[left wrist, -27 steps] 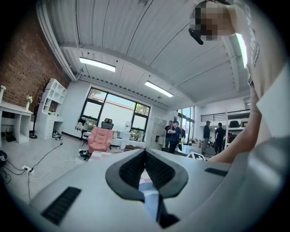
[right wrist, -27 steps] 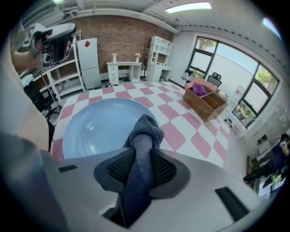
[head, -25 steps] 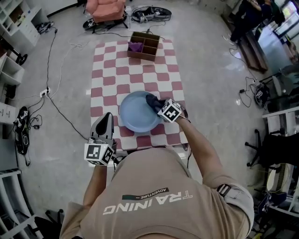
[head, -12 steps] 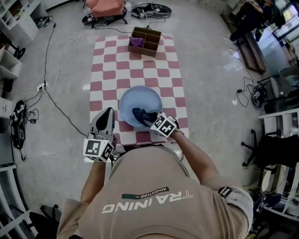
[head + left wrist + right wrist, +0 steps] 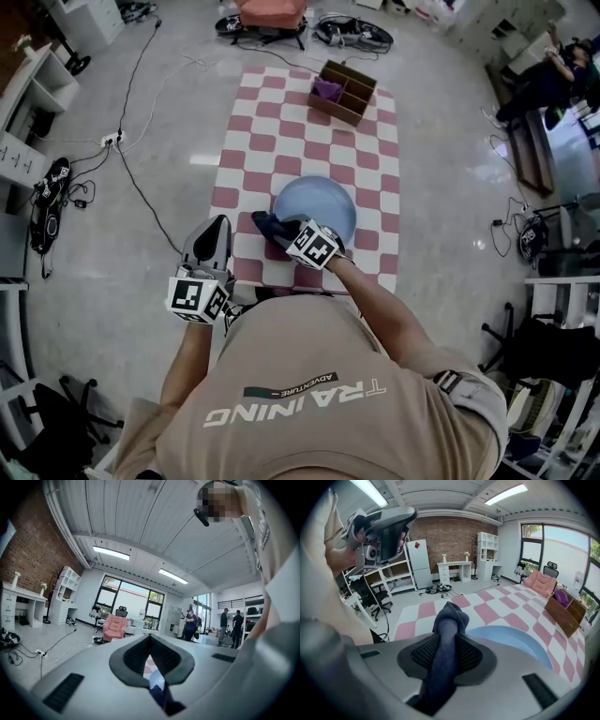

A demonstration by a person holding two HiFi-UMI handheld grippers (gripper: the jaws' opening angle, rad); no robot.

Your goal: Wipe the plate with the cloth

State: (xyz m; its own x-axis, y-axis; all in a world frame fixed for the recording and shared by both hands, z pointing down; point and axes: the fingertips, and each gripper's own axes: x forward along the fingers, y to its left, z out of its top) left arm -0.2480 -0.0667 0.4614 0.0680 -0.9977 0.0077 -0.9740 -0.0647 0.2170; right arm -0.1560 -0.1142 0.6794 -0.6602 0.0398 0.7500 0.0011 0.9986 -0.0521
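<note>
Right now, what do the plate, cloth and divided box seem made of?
Plate: pale blue, smooth, slight sheen; plastic or glazed ceramic, cannot tell.
Cloth: dark blue soft fabric, bunched and folded.
Divided box: brown, matte, thin walls; likely wood or cardboard.

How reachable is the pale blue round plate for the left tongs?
Probably yes: the left tongs hover off the checked table's edge, nothing standing between. Only the right tongs, shut on the dark blue cloth, crowd the plate's near rim.
</note>
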